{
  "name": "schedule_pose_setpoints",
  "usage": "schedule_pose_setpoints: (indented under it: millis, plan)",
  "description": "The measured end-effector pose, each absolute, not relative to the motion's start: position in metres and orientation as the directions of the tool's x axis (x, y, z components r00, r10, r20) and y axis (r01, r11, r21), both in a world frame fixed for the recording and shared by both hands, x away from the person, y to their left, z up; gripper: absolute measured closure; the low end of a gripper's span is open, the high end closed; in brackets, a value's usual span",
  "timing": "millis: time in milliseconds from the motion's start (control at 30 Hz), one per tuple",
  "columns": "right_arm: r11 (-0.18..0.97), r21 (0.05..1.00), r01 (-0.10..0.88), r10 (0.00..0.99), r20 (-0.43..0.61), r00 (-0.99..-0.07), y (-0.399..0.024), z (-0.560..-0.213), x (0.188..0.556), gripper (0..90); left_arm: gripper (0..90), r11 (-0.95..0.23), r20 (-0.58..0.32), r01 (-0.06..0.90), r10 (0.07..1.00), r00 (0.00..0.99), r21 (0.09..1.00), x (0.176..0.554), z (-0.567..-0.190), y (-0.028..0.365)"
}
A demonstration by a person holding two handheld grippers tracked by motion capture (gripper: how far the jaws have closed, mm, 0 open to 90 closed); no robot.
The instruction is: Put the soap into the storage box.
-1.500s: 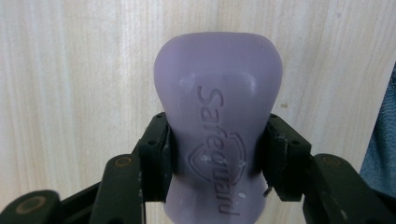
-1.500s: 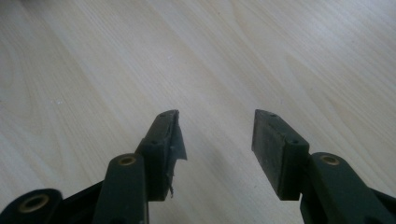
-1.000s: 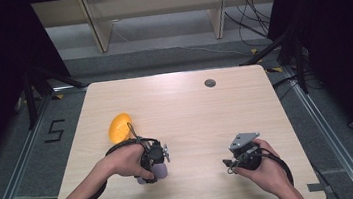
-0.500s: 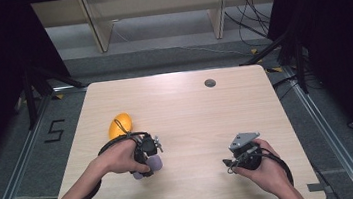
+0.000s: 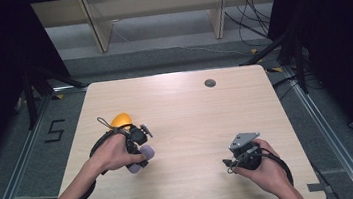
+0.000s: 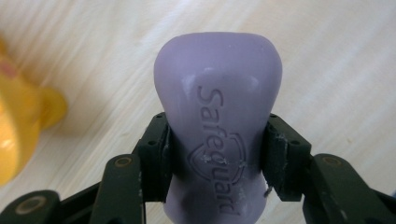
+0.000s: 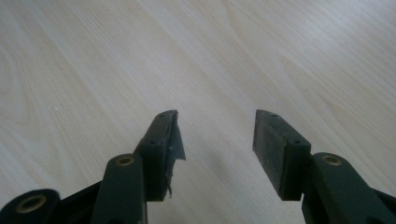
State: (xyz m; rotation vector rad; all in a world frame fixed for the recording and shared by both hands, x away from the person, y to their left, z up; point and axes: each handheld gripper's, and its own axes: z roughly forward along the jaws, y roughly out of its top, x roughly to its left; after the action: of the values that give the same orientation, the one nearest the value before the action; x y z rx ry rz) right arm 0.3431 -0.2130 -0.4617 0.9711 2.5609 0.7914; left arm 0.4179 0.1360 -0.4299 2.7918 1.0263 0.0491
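change: left gripper (image 5: 137,146) has carried the purple soap (image 6: 217,126) nearer the yellow toy (image 5: 120,120) | left fingers (image 6: 156,156): squeezing the soap, just above the surface (image 5: 192,123) | right gripper (image 7: 217,140): fingers apart, holding nothing | meaning: soap ready to set down.

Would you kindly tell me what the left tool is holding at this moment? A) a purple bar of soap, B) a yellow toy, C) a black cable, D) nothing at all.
A: in the left gripper view the left tool has both pads pressed against the sides of the purple bar of soap, while the yellow object lies apart on the table.
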Motion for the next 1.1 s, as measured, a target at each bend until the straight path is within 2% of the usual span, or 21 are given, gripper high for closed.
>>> schedule_pose_setpoints:
  millis: [33, 67, 200, 500, 533, 567, 633, 667, 1100]
  plan:
    - [0.622, 0.586, 0.519, 0.679, -0.072, -0.731, -0.213, -0.462, 0.343, 50.4, 48.9, -0.709, -0.037, 0.685, 0.690, 0.723, 0.164, 0.418, -0.429, 0.138]
    - [0.622, 0.586, 0.519, 0.679, -0.072, -0.731, -0.213, -0.462, 0.343, 50.4, 48.9, -0.709, -0.037, 0.685, 0.690, 0.723, 0.164, 0.418, -0.429, 0.138]
    - [0.626, 0.584, 0.518, 0.675, -0.073, -0.734, -0.213, -0.462, 0.343, 50.4, 48.9, -0.599, -0.050, 0.776, 0.784, 0.618, 0.197, 0.423, -0.427, 0.145]
    - [0.628, 0.582, 0.516, 0.674, -0.075, -0.735, -0.213, -0.462, 0.343, 50.3, 48.9, -0.485, -0.070, 0.851, 0.860, 0.506, 0.202, 0.429, -0.422, 0.151]
    - [0.628, 0.582, 0.517, 0.674, -0.075, -0.735, -0.213, -0.462, 0.343, 50.3, 48.9, -0.360, -0.139, 0.916, 0.912, 0.386, 0.178, 0.434, -0.419, 0.155]
    - [0.627, 0.581, 0.518, 0.675, -0.074, -0.734, -0.213, -0.462, 0.343, 50.2, 48.9, -0.332, -0.151, 0.924, 0.920, 0.361, 0.187, 0.435, -0.420, 0.156]
    - [0.628, 0.582, 0.517, 0.674, -0.075, -0.735, -0.213, -0.462, 0.343, 50.2, 48.9, -0.310, -0.139, 0.926, 0.929, 0.343, 0.214, 0.436, -0.420, 0.158]
    - [0.626, 0.583, 0.518, 0.676, -0.073, -0.734, -0.213, -0.462, 0.343, 50.1, 48.9, -0.298, -0.106, 0.930, 0.939, 0.326, 0.217, 0.437, -0.419, 0.160]
    - [0.628, 0.582, 0.516, 0.673, -0.075, -0.735, -0.213, -0.462, 0.343, 50.1, 48.9, -0.233, -0.102, 0.950, 0.961, 0.258, 0.206, 0.448, -0.413, 0.168]
